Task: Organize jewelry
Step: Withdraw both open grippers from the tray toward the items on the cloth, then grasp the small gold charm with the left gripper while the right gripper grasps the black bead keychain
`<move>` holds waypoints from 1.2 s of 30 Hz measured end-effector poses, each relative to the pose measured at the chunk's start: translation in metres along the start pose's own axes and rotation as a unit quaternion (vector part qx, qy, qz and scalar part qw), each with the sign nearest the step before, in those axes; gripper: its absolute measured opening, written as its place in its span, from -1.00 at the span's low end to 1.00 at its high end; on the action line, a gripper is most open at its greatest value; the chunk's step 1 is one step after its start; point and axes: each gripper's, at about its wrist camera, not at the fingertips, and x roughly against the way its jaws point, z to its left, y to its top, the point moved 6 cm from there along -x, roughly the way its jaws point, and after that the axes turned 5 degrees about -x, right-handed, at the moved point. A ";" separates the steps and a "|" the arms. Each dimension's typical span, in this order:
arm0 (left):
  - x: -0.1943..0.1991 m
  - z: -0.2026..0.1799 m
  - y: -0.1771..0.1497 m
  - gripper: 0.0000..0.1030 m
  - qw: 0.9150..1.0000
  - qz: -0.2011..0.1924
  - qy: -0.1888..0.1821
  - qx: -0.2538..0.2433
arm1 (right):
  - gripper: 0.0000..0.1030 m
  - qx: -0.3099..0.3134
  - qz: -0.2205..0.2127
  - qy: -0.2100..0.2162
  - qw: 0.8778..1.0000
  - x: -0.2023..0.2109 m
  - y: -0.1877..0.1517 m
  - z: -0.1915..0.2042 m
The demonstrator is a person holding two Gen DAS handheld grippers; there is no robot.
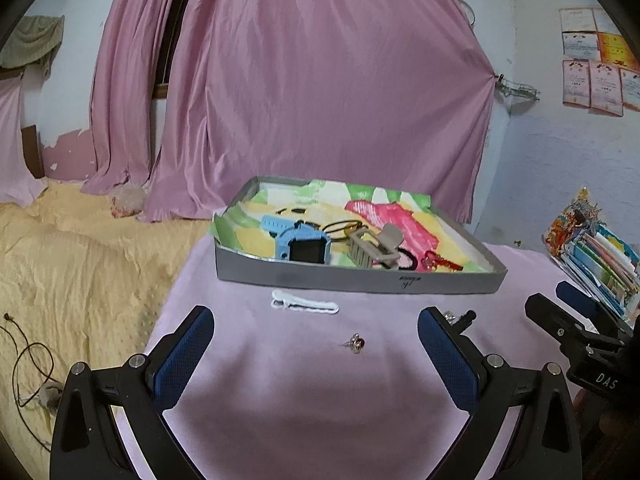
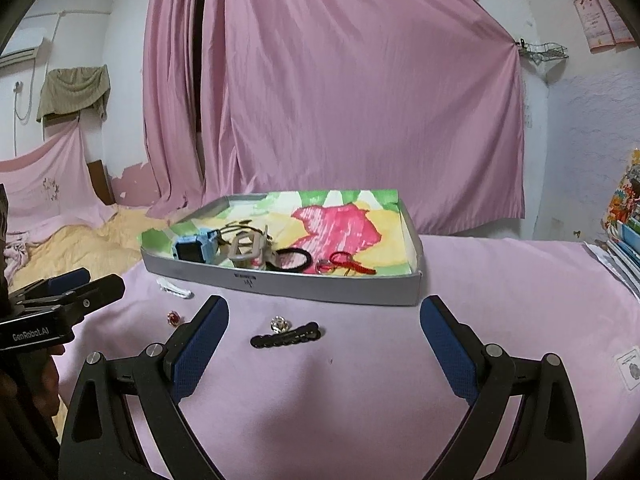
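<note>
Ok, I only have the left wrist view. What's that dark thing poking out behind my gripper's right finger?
Observer: A black hair clip, lying flat on the pink cloth in front of the tray.
Operator: Anything beside it?
Observer: A small silver piece at its far edge. I can't tell whether they touch.
Operator: Is the right gripper holding anything?
Observer: No. The right gripper is open and empty, and the clip lies nearer its left finger.
</note>
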 end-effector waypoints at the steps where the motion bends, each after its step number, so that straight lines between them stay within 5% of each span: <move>1: -0.002 0.000 -0.001 0.99 1.000 0.006 0.002 0.000 | 0.83 -0.001 0.005 0.001 1.000 -0.002 0.000 -0.001; 19: -0.033 -0.005 -0.014 0.95 0.994 0.104 -0.030 -0.003 | 0.82 -0.017 0.140 0.039 0.989 -0.048 -0.018 -0.007; 24: -0.041 -0.011 -0.017 0.55 0.991 0.124 -0.043 -0.012 | 0.77 -0.013 0.166 0.051 0.985 -0.058 -0.021 -0.006; 26: -0.044 -0.014 -0.018 0.43 0.990 0.131 -0.050 -0.013 | 0.55 -0.005 0.173 0.052 0.983 -0.062 -0.022 -0.004; 36: -0.056 -0.029 -0.018 -0.05 0.986 0.146 -0.069 -0.032 | 0.04 -0.005 0.210 0.102 0.972 -0.085 -0.014 0.006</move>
